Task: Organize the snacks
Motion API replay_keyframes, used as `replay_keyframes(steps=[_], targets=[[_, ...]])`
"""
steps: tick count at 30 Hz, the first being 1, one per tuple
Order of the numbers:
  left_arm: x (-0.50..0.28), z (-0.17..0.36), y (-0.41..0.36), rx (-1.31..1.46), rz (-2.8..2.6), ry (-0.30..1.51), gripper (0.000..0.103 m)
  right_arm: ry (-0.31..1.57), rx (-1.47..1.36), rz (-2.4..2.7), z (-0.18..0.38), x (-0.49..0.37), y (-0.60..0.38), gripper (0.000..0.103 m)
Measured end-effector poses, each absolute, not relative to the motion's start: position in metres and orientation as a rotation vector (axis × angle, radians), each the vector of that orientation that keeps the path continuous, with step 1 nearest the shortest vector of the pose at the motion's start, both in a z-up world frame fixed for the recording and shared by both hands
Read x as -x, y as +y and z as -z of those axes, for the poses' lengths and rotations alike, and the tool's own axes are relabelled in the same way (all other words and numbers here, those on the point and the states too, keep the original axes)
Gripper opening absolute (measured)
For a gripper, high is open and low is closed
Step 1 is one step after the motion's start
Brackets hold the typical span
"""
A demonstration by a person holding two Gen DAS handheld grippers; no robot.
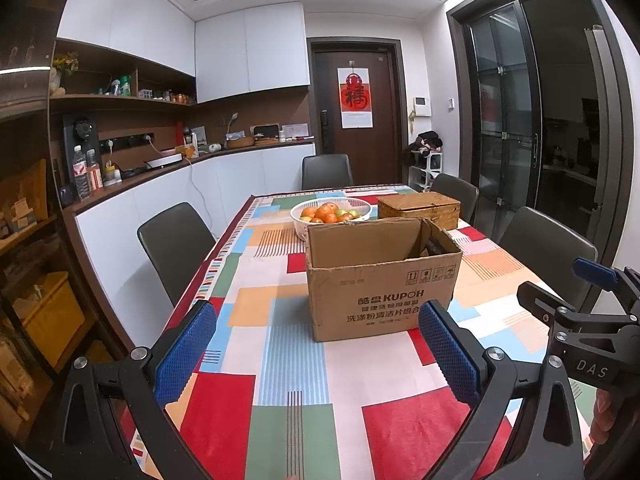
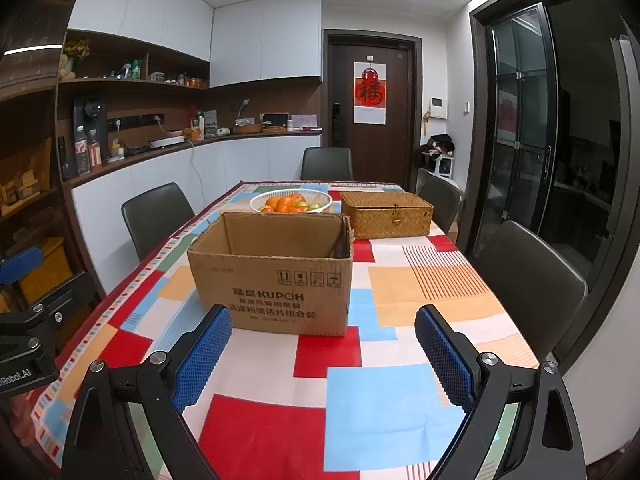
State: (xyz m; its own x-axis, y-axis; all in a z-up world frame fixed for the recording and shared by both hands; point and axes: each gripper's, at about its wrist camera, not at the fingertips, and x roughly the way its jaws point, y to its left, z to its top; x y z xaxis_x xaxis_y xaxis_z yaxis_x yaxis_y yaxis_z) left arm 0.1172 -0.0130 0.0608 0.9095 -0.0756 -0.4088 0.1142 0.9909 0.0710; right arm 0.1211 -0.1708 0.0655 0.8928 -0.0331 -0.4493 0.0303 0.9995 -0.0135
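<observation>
Both my left gripper (image 1: 316, 344) and right gripper (image 2: 322, 354) hang spread wide, empty. The cardboard box (image 2: 276, 276) sits mid-table just beyond — light, stiff-walled, I'd judge — best pinched by its top rim.

Home dining room, table (image 2: 400, 400), chairs (image 2: 528, 280), cabinets (image 1: 248, 48)
</observation>
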Motion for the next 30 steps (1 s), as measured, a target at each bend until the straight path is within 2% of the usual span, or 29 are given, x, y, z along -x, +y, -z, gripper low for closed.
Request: replay_keyframes(steps=[30], targets=[[-0.1160, -0.0515, -0.0143, -0.089, 0.085, 0.425, 0.103, 0.467, 0.018, 0.023, -0.0606, -0.1205, -0.1730, 0.094]])
